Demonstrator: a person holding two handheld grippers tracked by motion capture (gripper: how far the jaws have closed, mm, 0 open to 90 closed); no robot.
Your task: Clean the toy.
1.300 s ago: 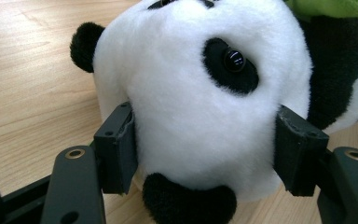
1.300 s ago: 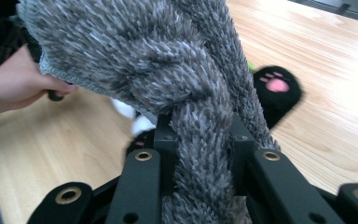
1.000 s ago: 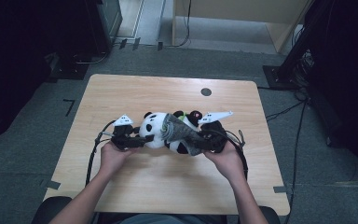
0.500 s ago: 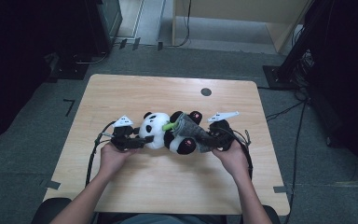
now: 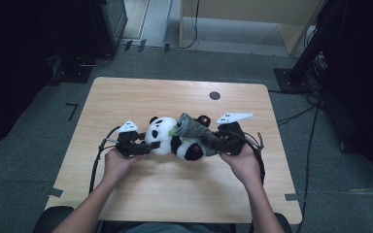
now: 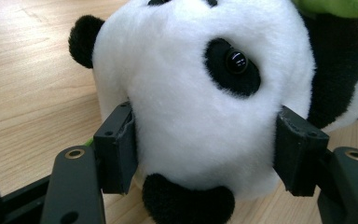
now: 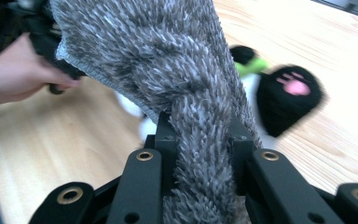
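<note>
A pale wooden surface (image 5: 141, 97) fills the middle of the high view, with grey floor around it and a small dark disc (image 5: 214, 95) near its upper right edge. At the centre of the surface lies a black-and-white plush panda (image 5: 167, 138), on its side, its head toward the left of the frame and its body toward the right. A grey fuzzy cloth (image 5: 198, 132) is draped over the panda's body, running from the centre toward the right. A person's forearms enter from the bottom of the frame, one hand on each side of the toy. The left gripper (image 5: 141, 145), left of centre, is clamped on the panda's head; in the left gripper view its two black jaws press into the white fur on either side of the face, with one dark eye patch (image 6: 233, 65) above them. The right gripper (image 5: 222, 141), right of centre, is clamped on the cloth; in the right gripper view the cloth (image 7: 186, 93) is bunched tightly between the jaws and stretches up toward the upper left of the frame, with a black paw and pink pad (image 7: 291, 95) blurred at the right. What could go wrong, as a judgement: the cloth could slide out of the right gripper if it is pulled hard, since only a narrow bunch is pinched; the soft head could slip from the left gripper, letting the panda drag along with the cloth.
</note>
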